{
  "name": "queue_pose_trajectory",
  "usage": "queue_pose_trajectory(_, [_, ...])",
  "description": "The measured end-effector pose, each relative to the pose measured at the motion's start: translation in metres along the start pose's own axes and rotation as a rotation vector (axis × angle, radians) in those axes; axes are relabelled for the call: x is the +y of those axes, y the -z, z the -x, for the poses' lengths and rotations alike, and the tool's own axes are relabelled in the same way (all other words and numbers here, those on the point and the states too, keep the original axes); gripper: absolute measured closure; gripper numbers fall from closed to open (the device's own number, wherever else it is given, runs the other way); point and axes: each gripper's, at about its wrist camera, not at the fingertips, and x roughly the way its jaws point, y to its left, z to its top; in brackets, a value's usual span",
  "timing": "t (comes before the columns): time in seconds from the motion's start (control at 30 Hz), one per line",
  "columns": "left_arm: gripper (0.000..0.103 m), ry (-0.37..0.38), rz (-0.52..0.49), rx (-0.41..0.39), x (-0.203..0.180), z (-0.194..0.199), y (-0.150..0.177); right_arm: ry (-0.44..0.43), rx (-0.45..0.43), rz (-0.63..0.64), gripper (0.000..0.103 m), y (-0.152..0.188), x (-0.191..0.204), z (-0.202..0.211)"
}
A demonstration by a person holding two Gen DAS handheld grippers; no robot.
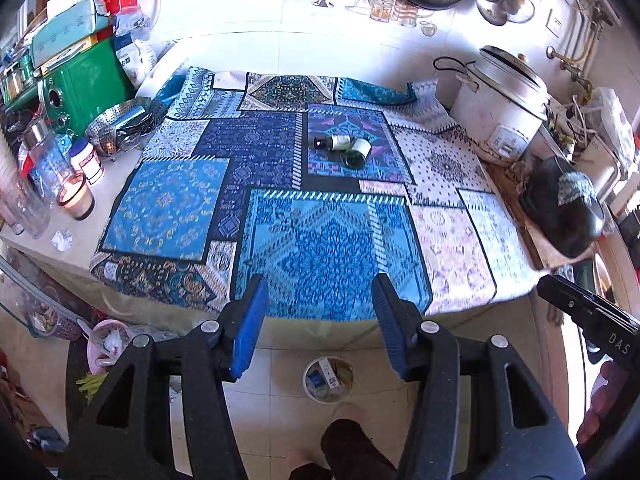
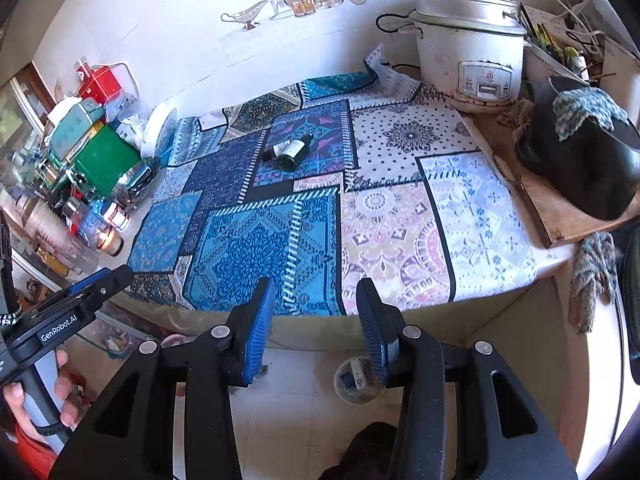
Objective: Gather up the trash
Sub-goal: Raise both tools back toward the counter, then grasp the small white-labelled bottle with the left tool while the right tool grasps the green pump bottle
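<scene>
two small dark bottles (image 1: 345,147) lie tipped together mid-cloth (image 1: 328,236) on the bench, likely the trash. left gripper (image 1: 320,322) and right gripper (image 2: 316,324) hover above the near edge, fingers parted, empty. a bin (image 1: 328,378) waits on the floor below.

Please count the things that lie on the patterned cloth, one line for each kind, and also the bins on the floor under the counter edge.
Small dark bottles lying on the patterned cloth: 2
Round bins on the floor, with trash inside: 1
Total: 3
</scene>
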Motion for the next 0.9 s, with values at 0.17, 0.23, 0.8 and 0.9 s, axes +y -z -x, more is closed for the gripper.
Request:
queue_pose_trajectory(0.17, [0.050,0.002,0.067,-0.003,-0.002,-0.019,-0.037,-0.009,-0.015,0.052,0.064,-0.046,-0.009,-0.008])
queue_pose_trajectory(0.23, [0.050,-0.012,0.074,-0.013,-0.003,-0.026,-0.052,-0.020,-0.016,0.064,0.064,-0.059,-0.013,-0.013])
queue_pose_trajectory(0.8, [0.046,0.011,0.011,0.044,0.034,-0.143,-0.168,-0.058,0.122,-0.014,0.064,-0.150,0.008,-0.153])
queue_pose_trajectory(0.9, [0.046,0.014,-0.028,0.078,0.049,-0.171,-0.191,-0.046,0.159,-0.042,0.064,-0.165,0.021,-0.189])
